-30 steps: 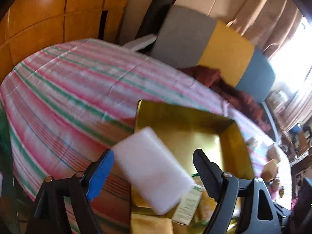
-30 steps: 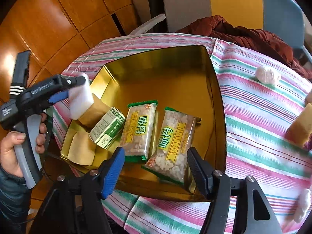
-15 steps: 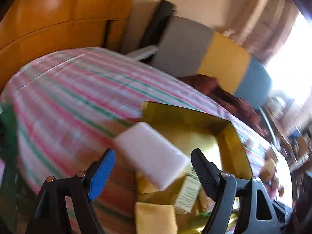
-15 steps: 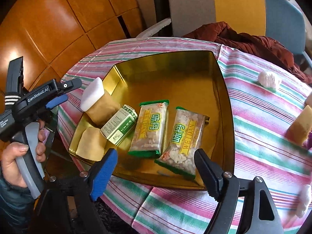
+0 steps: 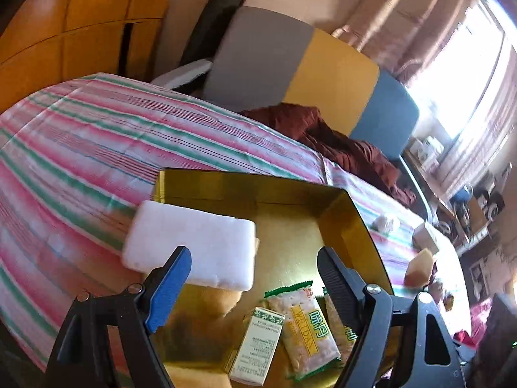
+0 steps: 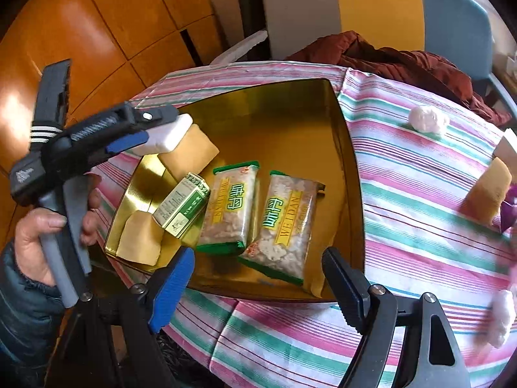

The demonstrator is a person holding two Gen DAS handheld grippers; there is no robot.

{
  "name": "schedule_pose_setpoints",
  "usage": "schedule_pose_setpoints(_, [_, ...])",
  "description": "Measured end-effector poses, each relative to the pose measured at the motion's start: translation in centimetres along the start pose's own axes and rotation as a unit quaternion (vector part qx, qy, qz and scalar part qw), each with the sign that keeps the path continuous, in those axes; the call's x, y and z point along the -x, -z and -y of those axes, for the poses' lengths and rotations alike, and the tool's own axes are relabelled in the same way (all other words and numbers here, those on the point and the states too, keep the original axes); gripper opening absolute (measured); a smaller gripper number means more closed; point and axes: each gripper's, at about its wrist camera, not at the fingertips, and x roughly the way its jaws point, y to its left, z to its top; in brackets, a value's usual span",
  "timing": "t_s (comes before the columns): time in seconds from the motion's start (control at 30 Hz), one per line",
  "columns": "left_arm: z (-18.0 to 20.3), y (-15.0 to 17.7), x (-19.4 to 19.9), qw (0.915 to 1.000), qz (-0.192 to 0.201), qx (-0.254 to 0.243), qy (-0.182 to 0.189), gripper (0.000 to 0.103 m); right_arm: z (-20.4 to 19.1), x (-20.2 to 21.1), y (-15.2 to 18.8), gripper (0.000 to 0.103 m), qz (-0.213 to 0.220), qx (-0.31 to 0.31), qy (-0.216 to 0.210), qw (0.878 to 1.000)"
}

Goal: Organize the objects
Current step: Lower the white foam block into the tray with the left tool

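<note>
Since a second ago your left gripper (image 5: 253, 270) has drawn back from the white rectangular foam block (image 5: 190, 245), which now rests on a tan sponge pad (image 6: 189, 155) at the near-left corner of the square gold metal tray (image 6: 350, 174), partly overhanging the rim. Its fingers stand wide with nothing pressed between them. Your right gripper (image 6: 258, 278) has just been opening; its jaws are wide and empty, hovering over the tray's near edge. The block looks very light, soft and easily dented, so I judge a gentle squeeze across its short sides would do; perched as it is, a nudge could tip it off onto the cloth. Inside the tray lie two clear snack packets with yellow-green labels (image 6: 231, 208), crinkly and probably slippery, a small green-and-white carton (image 6: 182, 208) and another tan pad (image 6: 140, 242). Out on the pink, green and white striped tablecloth (image 6: 420, 200), which is loose and wrinkled, wait white cotton-like balls (image 6: 428, 119) and a tan sponge wedge (image 6: 488, 192). Beyond are a grey, yellow and blue chair back (image 5: 290, 61), a dark red garment (image 5: 339, 142), orange wood panelling and a bright curtained window.
</note>
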Motion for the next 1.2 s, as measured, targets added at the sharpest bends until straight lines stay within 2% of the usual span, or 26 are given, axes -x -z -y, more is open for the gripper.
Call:
schedule_pose_setpoints(0.13, [-0.2, 0.4, 3.0, 0.9991, 0.028, -0.005, -0.031, 0.081, 0.4, 0.1, -0.1, 0.082, 0.005, -0.005, 0.0, 1.0])
schedule_pose_setpoints(0.33, [1.0, 2.5, 5.6, 0.995, 0.043, -0.033, -0.084, 0.081, -0.1, 1.0, -0.2, 0.086, 0.028, 0.002, -0.004, 1.0])
schedule_pose_setpoints(0.67, [4.0, 4.9, 7.5, 0.9919, 0.043, -0.071, -0.096, 0.082, -0.5, 2.1, 0.0, 0.09, 0.046, 0.007, 0.004, 0.999])
schedule_pose_setpoints(1.2, [7.0, 6.5, 7.3, 0.9918, 0.022, -0.105, -0.069, 0.081, 0.0, 3.5, 0.3, 0.1, 0.065, 0.007, 0.021, 0.998])
